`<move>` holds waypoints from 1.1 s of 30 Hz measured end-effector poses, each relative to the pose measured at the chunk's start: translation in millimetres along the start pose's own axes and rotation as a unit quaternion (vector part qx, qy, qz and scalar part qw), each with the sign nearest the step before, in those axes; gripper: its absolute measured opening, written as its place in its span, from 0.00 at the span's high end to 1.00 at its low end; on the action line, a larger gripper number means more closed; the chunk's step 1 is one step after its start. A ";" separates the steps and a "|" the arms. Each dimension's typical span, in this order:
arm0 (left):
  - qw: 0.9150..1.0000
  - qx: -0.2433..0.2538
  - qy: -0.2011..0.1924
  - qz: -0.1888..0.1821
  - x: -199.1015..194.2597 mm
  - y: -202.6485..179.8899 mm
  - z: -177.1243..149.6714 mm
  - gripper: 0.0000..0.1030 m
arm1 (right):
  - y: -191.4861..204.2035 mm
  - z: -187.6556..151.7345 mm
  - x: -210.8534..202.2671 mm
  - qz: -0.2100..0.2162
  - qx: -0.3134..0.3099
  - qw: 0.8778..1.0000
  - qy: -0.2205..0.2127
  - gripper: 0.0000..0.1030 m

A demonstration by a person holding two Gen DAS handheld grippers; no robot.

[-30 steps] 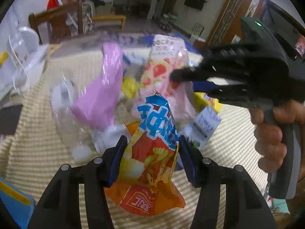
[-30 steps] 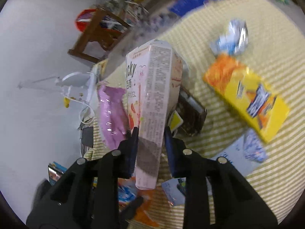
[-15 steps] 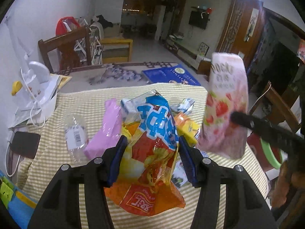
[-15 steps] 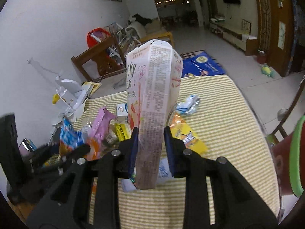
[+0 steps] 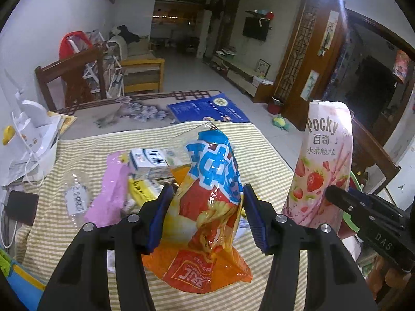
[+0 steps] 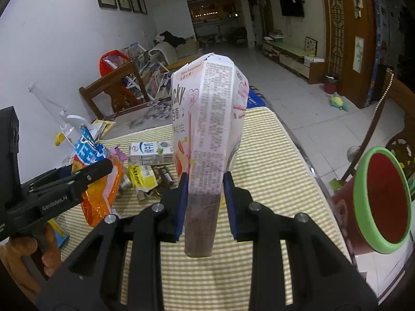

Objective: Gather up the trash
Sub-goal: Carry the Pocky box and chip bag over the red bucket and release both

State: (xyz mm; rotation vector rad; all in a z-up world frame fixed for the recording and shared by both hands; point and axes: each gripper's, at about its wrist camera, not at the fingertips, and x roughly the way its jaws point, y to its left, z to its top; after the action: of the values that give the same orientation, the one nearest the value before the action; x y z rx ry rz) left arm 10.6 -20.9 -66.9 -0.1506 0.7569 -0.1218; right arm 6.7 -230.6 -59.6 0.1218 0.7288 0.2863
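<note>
My left gripper (image 5: 206,213) is shut on an orange and blue snack bag (image 5: 211,207), held up above the striped tablecloth (image 5: 262,155). My right gripper (image 6: 203,202) is shut on a pink Pocky box (image 6: 210,134), upright between its blue pads. The Pocky box (image 5: 321,165) also shows at the right of the left wrist view, and the snack bag (image 6: 98,178) at the left of the right wrist view. A red bin with a green rim (image 6: 381,202) stands off the table's right edge. A white milk carton (image 5: 150,163), a pink wrapper (image 5: 111,189) and a yellow packet (image 6: 141,176) lie on the cloth.
A flattened clear plastic bottle (image 5: 76,197) lies left of the pink wrapper. A white appliance (image 5: 33,134) and a dark phone (image 5: 22,207) sit at the table's left edge. A wooden chair (image 5: 75,77) stands behind the table; another chair (image 6: 389,119) is near the bin.
Both grippers have risen away from the trash pile with their items. The right one swung to the right and rolled upright, so the table and the bin came into its view.
</note>
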 end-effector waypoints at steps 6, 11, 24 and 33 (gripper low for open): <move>1.000 0.012 0.004 -0.014 5.7 -22.0 3.0 0.49 | -12.5 -1.1 -11.2 -0.020 0.000 1.000 -0.009 0.74; 0.999 0.024 0.009 -0.023 12.0 -42.4 5.8 0.49 | -32.9 -3.3 -17.9 -0.033 0.008 0.999 -0.012 0.74; 0.998 0.042 0.021 -0.034 32.0 -89.0 11.1 0.49 | -80.6 -4.7 -27.1 -0.057 0.027 0.998 -0.011 0.74; 0.998 0.047 0.025 -0.032 42.1 -115.6 13.2 0.49 | -111.1 -4.5 -33.1 -0.054 0.037 0.998 -0.016 0.74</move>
State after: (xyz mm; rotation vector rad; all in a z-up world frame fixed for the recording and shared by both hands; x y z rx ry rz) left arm 43.6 -140.2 -65.0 -0.0814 0.7953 -0.2218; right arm 4.1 -346.4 -64.9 0.1562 0.7112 0.1536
